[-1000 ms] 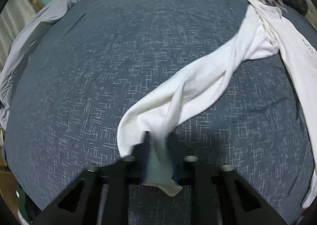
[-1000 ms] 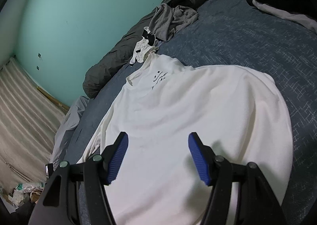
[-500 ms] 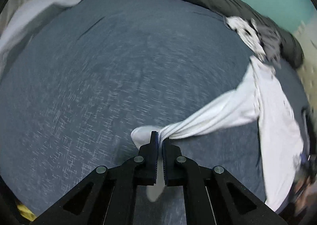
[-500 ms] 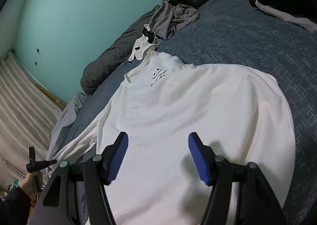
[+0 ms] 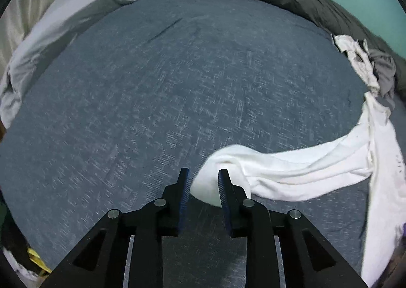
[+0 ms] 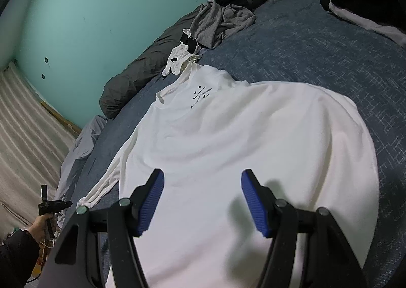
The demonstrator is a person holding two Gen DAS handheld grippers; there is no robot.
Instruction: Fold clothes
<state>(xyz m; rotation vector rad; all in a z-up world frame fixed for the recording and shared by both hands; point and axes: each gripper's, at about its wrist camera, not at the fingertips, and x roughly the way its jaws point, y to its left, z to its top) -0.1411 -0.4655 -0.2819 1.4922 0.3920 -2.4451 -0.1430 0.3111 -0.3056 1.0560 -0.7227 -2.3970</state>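
white shirt [image 6: 228,150] spread on blue bedspread [image 5: 152,84], left gripper [image 5: 203,181] opening above sleeve cuff [image 5: 210,186], released, right gripper [image 6: 203,186] wide apart, empty, bare bedspread leftward

Bedroom: bed [image 5: 177,84] w/ rolled duvet [image 6: 152,64], clothes.

The left wrist view is aimed steeply down at the blue bed [image 5: 157,100] from close above, with the teal wall at twelve o'clock. The right wrist view is pitched more shallowly, low over the white shirt [image 6: 241,150]. The shirt's sleeve [image 5: 291,173], at three o'clock in the left view, is shared by both.
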